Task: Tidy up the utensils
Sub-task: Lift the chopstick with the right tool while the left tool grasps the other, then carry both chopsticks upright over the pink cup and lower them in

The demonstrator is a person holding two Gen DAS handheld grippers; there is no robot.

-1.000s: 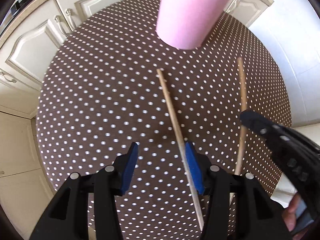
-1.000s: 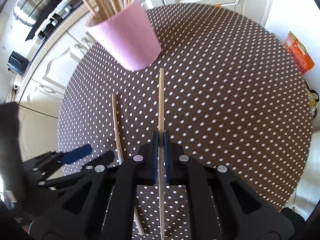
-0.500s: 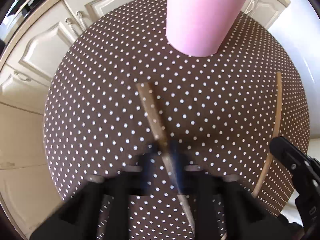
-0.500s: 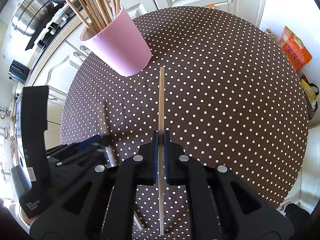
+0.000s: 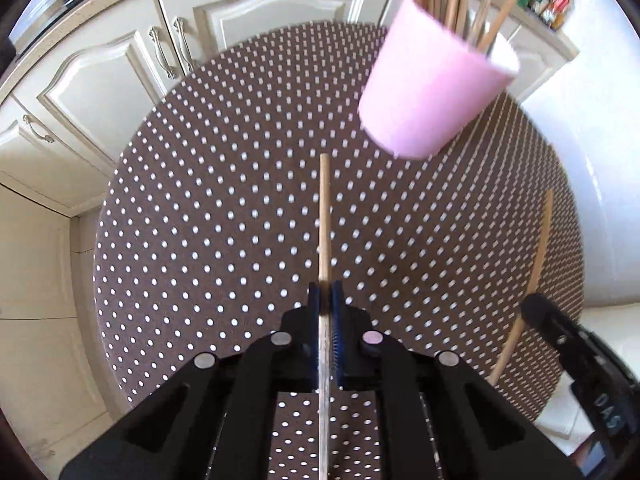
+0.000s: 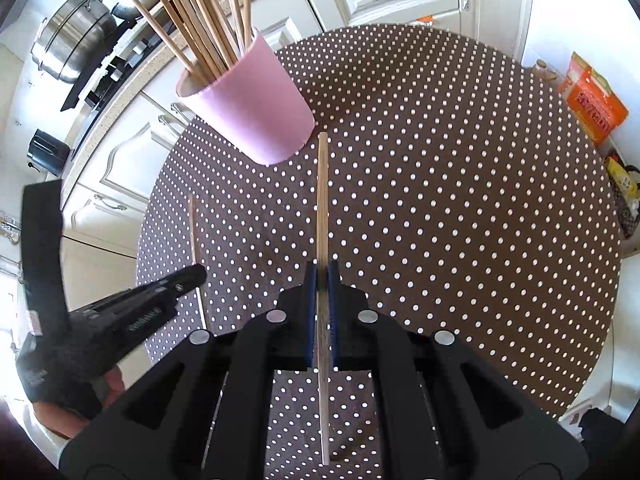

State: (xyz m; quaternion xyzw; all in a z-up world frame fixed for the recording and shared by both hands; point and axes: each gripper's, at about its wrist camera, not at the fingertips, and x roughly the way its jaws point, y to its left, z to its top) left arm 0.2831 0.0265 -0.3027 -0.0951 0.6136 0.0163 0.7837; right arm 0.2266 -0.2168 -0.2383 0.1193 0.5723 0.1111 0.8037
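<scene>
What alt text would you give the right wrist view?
The right gripper clamps a wooden chopstick above a round polka-dot table, pointing toward a pink cup full of chopsticks. The left gripper, lower left, holds another.

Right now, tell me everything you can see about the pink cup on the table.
The pink cup is a plain, smooth, matte tumbler, narrower at the base than at the rim, with a pale inside. It stands on the brown polka-dot tablecloth near the table's far edge, by the cream cabinets. A fanned bundle of wooden chopsticks fills it, leaning on the rim. Neither gripper touches it.
</scene>
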